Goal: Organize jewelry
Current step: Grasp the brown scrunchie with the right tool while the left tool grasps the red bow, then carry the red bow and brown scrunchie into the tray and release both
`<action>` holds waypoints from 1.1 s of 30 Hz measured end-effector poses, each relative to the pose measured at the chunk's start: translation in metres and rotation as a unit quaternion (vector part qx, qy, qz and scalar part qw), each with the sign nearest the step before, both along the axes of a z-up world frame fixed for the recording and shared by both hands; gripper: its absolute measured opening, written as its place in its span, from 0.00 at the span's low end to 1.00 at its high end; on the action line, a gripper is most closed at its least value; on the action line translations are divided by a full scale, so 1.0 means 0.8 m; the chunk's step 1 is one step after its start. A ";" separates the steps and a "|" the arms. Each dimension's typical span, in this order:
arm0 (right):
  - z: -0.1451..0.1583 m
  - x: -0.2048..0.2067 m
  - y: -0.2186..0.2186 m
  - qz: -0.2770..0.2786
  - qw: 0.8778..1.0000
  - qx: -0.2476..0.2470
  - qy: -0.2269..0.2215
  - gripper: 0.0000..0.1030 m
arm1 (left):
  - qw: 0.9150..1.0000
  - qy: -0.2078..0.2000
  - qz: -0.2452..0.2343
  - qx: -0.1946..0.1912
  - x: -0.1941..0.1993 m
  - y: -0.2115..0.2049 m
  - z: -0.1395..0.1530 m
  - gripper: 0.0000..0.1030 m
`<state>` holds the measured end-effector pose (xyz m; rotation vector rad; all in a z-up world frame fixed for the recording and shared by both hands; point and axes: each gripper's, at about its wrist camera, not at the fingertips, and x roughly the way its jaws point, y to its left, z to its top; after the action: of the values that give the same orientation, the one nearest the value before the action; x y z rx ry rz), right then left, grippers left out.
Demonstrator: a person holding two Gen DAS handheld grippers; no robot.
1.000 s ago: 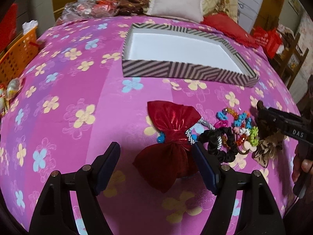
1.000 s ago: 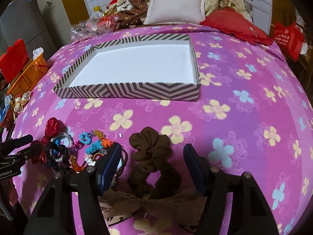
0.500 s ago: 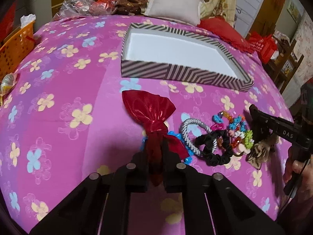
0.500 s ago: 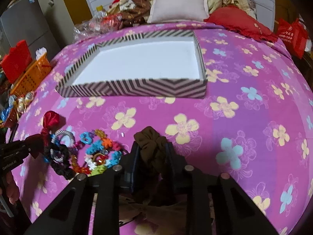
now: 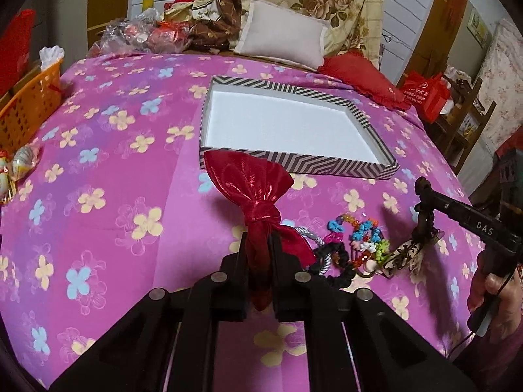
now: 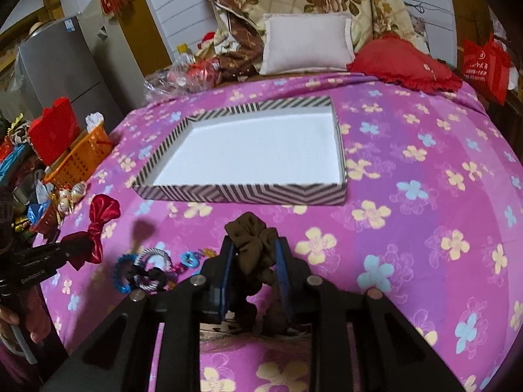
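My left gripper (image 5: 260,241) is shut on a shiny red bow (image 5: 251,183) and holds it above the bedspread, in front of the striped box (image 5: 294,163). My right gripper (image 6: 253,245) is shut on a brown scrunchie (image 6: 251,235), lifted near the box (image 6: 242,194). The box is shallow, white inside and empty. A pile of colourful beaded bands and black and grey hair ties (image 5: 353,245) lies on the bed between the grippers; it also shows in the right wrist view (image 6: 150,268). A patterned brown bow (image 5: 405,254) hangs under the right gripper.
A pink flowered bedspread (image 5: 114,179) covers the bed. An orange basket (image 5: 29,111) stands at the left edge. Pillows (image 5: 281,42) and a red cushion (image 5: 362,78) lie behind the box. A red bag (image 5: 428,94) stands at the right.
Both grippers closed on their items and lifted them: the left took the red bow, the right took the brown scrunchie. Both have moved up and toward the box.
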<state>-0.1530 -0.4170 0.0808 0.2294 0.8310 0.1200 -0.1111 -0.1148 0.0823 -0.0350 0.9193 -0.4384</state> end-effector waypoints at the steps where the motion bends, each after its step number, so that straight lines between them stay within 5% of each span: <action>1: 0.004 -0.001 -0.001 0.001 1.000 0.008 -0.003 0.24 | 1.000 -0.002 0.000 0.001 -0.001 -0.001 0.001 0.00; 13: 0.025 -0.011 -0.008 0.008 0.998 0.061 -0.025 0.24 | 1.000 -0.009 0.001 -0.004 -0.007 -0.004 0.009 0.00; 33: 0.056 -0.007 -0.007 0.004 0.998 0.040 -0.055 0.24 | 1.000 -0.028 -0.008 0.011 0.002 -0.024 0.029 0.00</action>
<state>-0.1588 -0.4227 0.1257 0.2935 0.7188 0.1715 -0.1091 -0.1339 0.1051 0.0050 0.8699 -0.4413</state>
